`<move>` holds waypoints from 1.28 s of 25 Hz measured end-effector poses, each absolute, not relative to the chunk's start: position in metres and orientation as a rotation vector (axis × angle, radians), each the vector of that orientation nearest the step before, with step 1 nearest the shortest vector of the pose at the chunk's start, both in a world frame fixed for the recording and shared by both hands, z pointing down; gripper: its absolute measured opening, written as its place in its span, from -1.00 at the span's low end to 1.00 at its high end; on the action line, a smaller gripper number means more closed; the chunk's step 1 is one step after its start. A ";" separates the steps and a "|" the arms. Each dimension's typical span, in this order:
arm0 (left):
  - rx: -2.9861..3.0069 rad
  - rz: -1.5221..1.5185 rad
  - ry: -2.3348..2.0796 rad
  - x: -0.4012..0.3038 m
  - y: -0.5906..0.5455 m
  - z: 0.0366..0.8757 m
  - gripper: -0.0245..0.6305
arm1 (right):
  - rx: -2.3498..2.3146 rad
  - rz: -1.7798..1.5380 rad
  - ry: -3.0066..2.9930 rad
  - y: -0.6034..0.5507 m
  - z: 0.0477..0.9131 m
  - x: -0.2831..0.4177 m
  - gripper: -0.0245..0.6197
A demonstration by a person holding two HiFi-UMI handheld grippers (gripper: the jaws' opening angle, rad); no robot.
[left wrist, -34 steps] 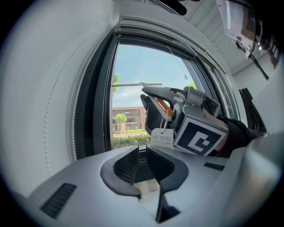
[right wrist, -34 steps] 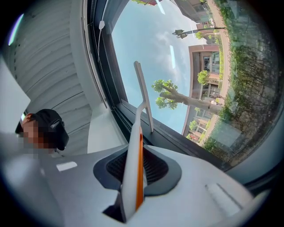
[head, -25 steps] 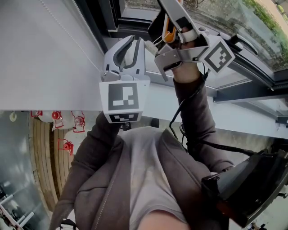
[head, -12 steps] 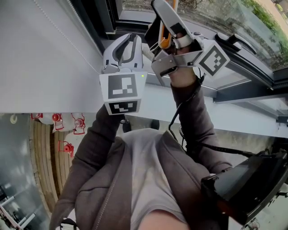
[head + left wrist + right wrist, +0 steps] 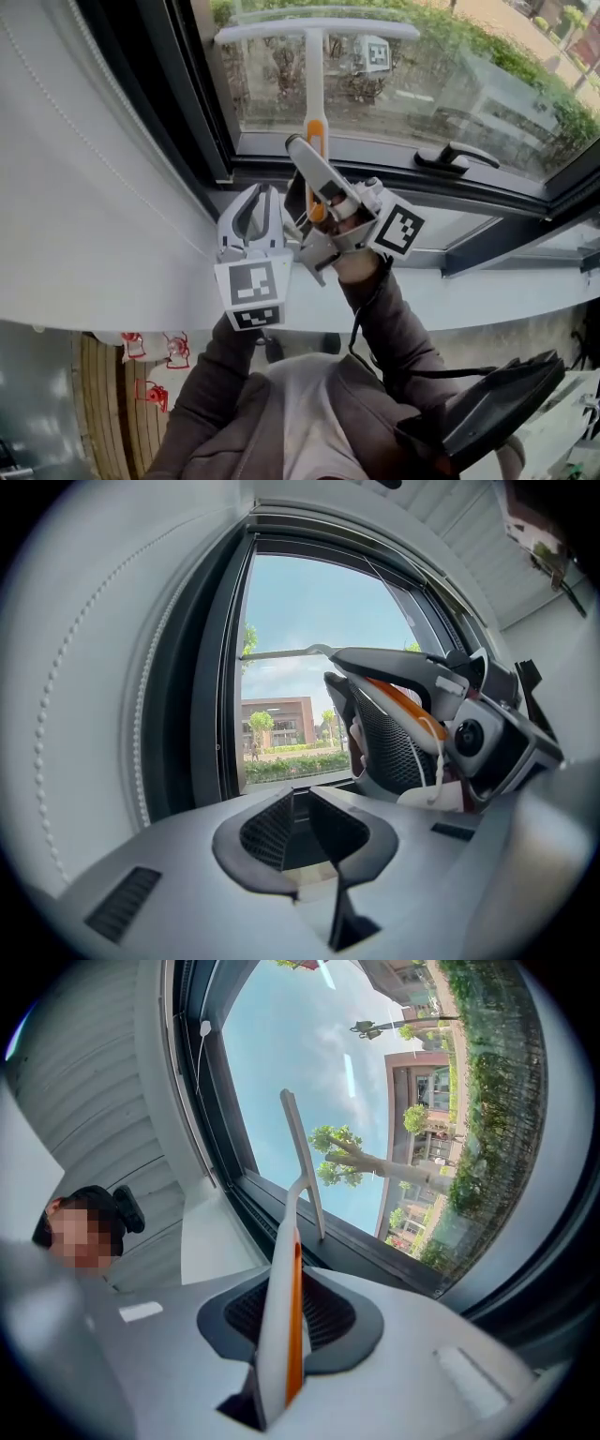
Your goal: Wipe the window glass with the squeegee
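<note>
Head view: the squeegee [image 5: 316, 112] stands upright in front of the glass [image 5: 450, 84]. Its T-head lies across the pane, touching it as far as we can tell. The right gripper [image 5: 307, 178] sits just below the glass, over the dark frame [image 5: 202, 112], with its fingers clenched on the squeegee's white-and-orange handle. The left gripper [image 5: 258, 199] is just beside it, toward the lower left corner of the glass, and touches nothing. The window handle [image 5: 454, 157] lies on the frame below the glass, to the right of both grippers.

Left gripper view: we see its jaws closed tip to tip with nothing between them. They point toward the lower left part of the glass. The right gripper, holding the squeegee, shows at the right in front of the glass.

Right gripper view: the jaws are clamped on the squeegee handle, one on each side. The shaft runs from them up to the glass, and we see the head edge-on against the pane.
</note>
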State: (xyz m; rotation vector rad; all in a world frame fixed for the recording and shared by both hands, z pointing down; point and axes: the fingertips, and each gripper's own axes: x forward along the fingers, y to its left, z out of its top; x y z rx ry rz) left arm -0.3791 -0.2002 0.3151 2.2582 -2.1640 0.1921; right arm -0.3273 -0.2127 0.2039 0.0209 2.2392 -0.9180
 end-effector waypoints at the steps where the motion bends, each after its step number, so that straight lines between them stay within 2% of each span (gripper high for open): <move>1: 2.261 0.192 -2.164 -0.379 -0.203 0.314 -0.77 | 0.022 -0.912 2.241 -0.214 0.203 -0.327 -0.75; 32: 2.225 0.241 -2.160 -0.386 -0.196 0.333 -0.77 | 0.014 -1.025 2.211 -0.209 0.248 -0.324 -0.75</move>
